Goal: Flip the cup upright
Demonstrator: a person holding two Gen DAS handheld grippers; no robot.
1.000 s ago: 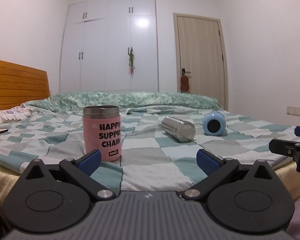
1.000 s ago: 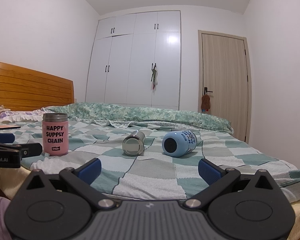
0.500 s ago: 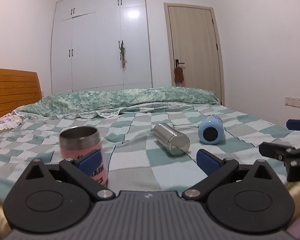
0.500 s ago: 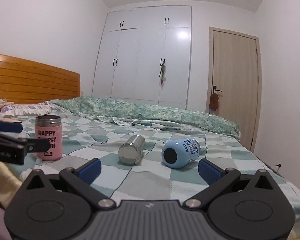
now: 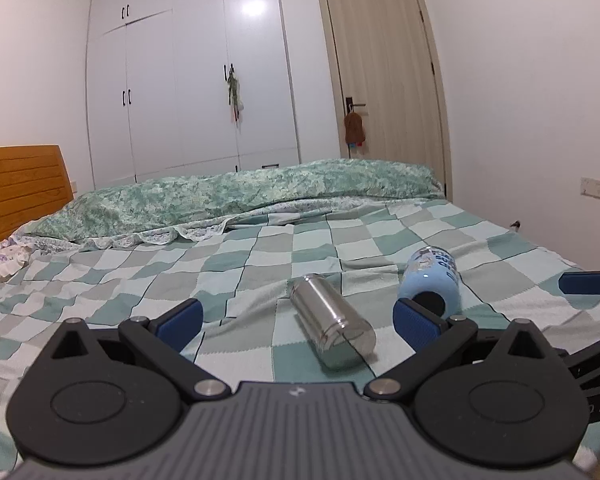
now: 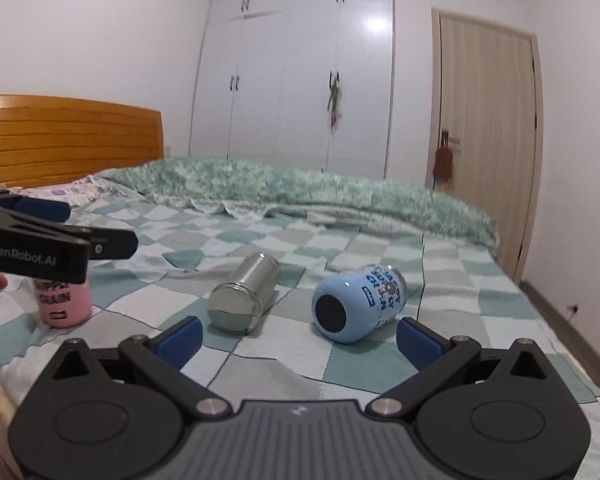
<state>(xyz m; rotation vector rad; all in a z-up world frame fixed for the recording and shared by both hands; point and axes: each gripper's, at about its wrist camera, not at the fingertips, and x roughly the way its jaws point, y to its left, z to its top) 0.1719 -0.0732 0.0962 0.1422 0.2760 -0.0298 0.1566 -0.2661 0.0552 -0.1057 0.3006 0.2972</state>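
Note:
A steel cup (image 5: 332, 322) lies on its side on the checked bedspread, its base toward me; it also shows in the right wrist view (image 6: 244, 298). A light blue cup (image 5: 430, 286) lies on its side to its right, and shows in the right wrist view (image 6: 358, 304) too. A pink cup (image 6: 62, 304) stands upright at the left, partly hidden by the left gripper's body. My left gripper (image 5: 298, 322) is open and empty, with the steel cup between its fingers' lines. My right gripper (image 6: 298, 338) is open and empty, just short of both lying cups.
The bed has a green quilt roll (image 5: 240, 196) along the far side and a wooden headboard (image 6: 68, 140) at the left. A white wardrobe (image 5: 188, 80) and a door (image 5: 384, 92) stand behind. The right gripper's fingertip (image 5: 584, 282) shows at the right edge.
My left gripper has swung right, off the pink cup, and now faces the steel cup. My right gripper has moved forward, closer to the two lying cups.

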